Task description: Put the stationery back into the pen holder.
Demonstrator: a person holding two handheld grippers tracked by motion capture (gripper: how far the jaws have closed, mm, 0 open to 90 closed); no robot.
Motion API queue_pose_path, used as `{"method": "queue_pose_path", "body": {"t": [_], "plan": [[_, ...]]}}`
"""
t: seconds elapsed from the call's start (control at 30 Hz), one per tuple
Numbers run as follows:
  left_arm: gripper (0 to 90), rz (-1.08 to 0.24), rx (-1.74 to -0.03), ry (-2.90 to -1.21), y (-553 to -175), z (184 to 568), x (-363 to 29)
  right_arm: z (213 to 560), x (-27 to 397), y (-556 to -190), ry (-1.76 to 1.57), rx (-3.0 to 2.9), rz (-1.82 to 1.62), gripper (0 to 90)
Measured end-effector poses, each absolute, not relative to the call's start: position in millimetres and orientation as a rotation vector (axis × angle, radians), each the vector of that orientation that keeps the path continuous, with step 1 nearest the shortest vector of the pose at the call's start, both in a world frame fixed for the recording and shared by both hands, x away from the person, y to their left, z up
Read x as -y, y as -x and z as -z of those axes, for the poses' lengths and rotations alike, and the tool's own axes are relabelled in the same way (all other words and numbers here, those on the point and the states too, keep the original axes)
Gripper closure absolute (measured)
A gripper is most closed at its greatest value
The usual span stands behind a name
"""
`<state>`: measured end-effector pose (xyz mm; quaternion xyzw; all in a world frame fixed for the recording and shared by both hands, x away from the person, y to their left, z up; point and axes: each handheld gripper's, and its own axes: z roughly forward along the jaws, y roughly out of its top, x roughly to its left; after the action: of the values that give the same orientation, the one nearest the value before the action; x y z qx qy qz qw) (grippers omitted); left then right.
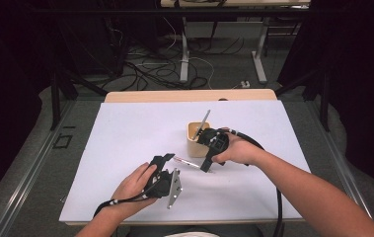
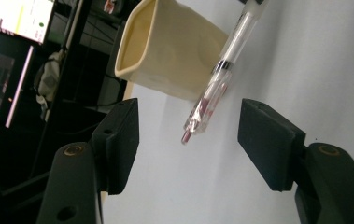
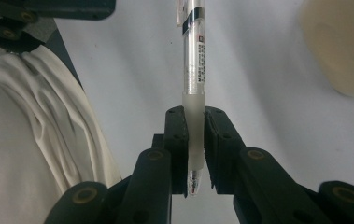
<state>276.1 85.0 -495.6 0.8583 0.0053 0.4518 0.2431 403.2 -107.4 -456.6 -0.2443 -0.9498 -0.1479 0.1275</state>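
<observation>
clear plastic pen (image 1: 188, 162) is the item in hand; no earlier frame to compare, so notes are on this instant.

high view: my right gripper (image 1: 207, 165) holds the pen low over the white table sheet (image 1: 125, 133), just in front of the cream cup (image 1: 197, 139), which has another pen standing in it. my left gripper (image 1: 164, 159) sits near the pen's free end, pointing toward it. i judge the step as a hand-over or a two-handed pull on the pen, perhaps uncapping; not certain which.

left gripper view: the pen's clear end, red inside (image 2: 206, 108), hangs between my left pads (image 2: 123, 140) but touches neither; jaws stand apart with daylight on both sides. the cup (image 2: 165, 56) is behind it. next move, as i judge it: bring the left gripper forward so the pads flank the barrel squarely, then close on it without pushing it sideways out of the right grip.

right gripper view: right jaws are pressed together on the pen's frosted grip section (image 3: 193, 126), tip toward the camera. a small red-and-white label with printed text runs along the barrel (image 3: 194, 56); too small and blurred to read. no brand legible.
</observation>
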Motion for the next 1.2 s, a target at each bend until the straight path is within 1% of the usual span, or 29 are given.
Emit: {"method": "queue_pose_path", "body": {"t": [0.07,0.13,0.27,0.4,0.43,0.47,0.57,0.63,0.73,0.77,0.8,0.9,0.93,1.0,1.03,1.07,1.2], "plan": [[40.4,-1.252,0.028,-2.347,-274.7,496.9,-81.0,456.3,107.5,-403.7,0.712,2.757,0.435,80.4],[44.1,-1.314,0.096,-2.359,-271.5,497.4,-76.2,455.6,108.0,-404.3,0.722,2.756,0.441,80.4],[44.9,-1.366,0.154,-2.357,-270.1,500.6,-71.6,454.5,108.5,-403.9,0.737,2.753,0.462,80.4],[45.2,-1.396,0.176,-2.361,-271.4,504.0,-69.0,453.5,107.5,-404.2,0.724,2.748,0.457,80.4],[45.2,-1.378,0.154,-2.369,-270.9,506.3,-68.8,452.8,106.6,-403.2,0.737,2.743,0.452,80.4],[45.2,-1.413,0.195,-2.360,-271.7,506.4,-67.5,453.9,106.6,-403.9,0.723,2.737,0.466,80.3],[46.5,-1.400,0.192,-2.368,-271.3,509.3,-67.1,453.9,104.8,-403.6,0.734,2.743,0.447,80.4],[48.1,-1.430,0.246,-2.360,-272.9,510.3,-65.7,454.1,104.3,-404.0,0.731,2.744,0.449,80.4],[50.0,-1.434,0.252,-2.359,-273.1,512.1,-64.9,452.6,103.2,-403.7,0.737,2.748,0.425,80.4],[51.1,-1.412,0.243,-2.377,-272.8,513.8,-64.6,453.5,103.2,-403.8,0.727,2.741,0.438,80.4],[52.0,-1.442,0.278,-2.366,-273.4,513.0,-63.5,453.4,102.9,-403.7,0.724,2.740,0.433,80.4],[53.8,-1.427,0.277,-2.385,-273.6,517.0,-61.9,452.3,101.8,-402.9,0.724,2.735,0.424,80.3],[53.8,-1.449,0.302,-2.380,-274.3,516.5,-60.9,452.3,101.8,-402.9,0.724,2.735,0.424,80.3],[55.5,-1.434,0.301,-2.397,-275.0,518.6,-60.3,453.3,101.1,-402.2,0.720,2.732,0.452,80.3],[57.0,-1.456,0.324,-2.389,-276.6,518.9,-59.2,453.2,100.6,-402.0,0.717,2.720,0.460,80.4],[57.8,-1.430,0.301,-2.406,-276.7,521.6,-59.5,452.9,100.1,-401.6,0.723,2.721,0.458,80.3],[60.6,-1.438,0.323,-2.419,-277.9,523.4,-58.0,452.1,99.1,-400.5,0.725,2.723,0.451,80.4]]}}
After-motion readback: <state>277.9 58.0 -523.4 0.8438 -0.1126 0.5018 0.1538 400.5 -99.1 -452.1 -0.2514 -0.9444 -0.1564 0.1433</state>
